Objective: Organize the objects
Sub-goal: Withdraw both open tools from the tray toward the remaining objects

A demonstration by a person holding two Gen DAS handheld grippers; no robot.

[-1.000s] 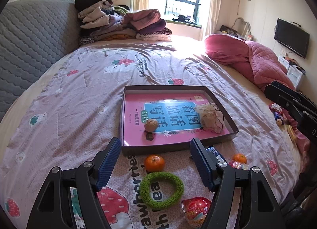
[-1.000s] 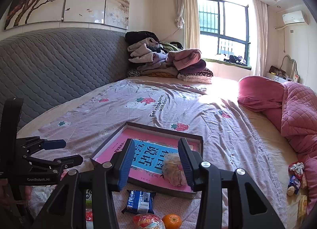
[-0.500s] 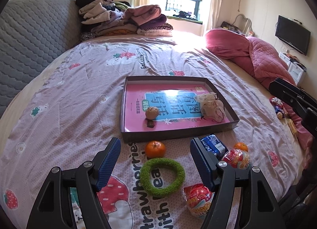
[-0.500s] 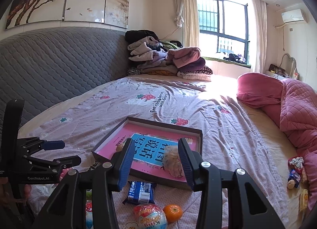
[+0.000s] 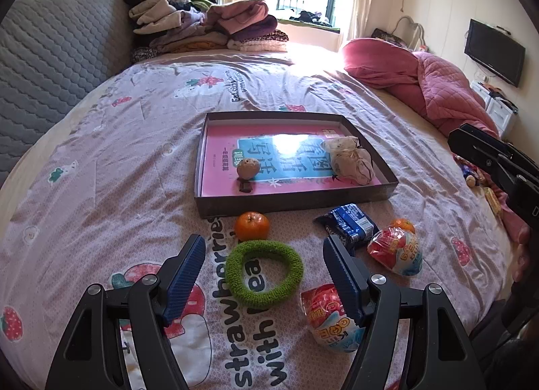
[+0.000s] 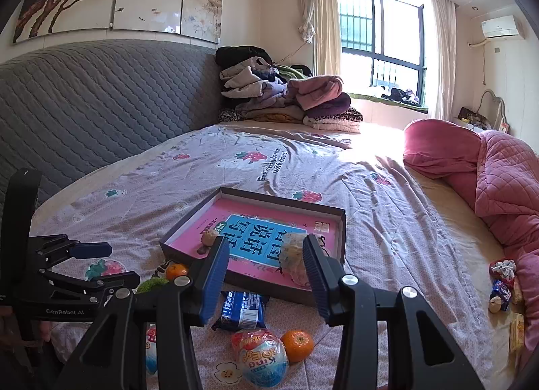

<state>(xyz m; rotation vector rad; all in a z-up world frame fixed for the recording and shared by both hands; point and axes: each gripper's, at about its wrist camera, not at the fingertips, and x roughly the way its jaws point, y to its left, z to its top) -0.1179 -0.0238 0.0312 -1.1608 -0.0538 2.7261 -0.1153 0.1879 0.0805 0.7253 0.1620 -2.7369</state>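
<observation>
Hovering wide-open left gripper point(image 5: 264, 268) over green ring point(image 5: 263, 272), orange point(image 5: 252, 225) just beyond, right gripper point(image 6: 264, 263) empty and unclenched, snack packs point(image 5: 350, 225) beside box point(image 5: 296, 199)

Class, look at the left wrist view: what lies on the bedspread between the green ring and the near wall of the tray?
One orange, touching the green ring and lying just short of the tray.

Bedspread point(image 5: 111, 167) left of tray point(image 5: 289, 203) bare; snacks point(image 5: 395, 250) crowd right.

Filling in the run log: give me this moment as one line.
left gripper: open, over green ring | right gripper: open, empty | tray: walnut, pouch | loose: oranges, snacks
</observation>
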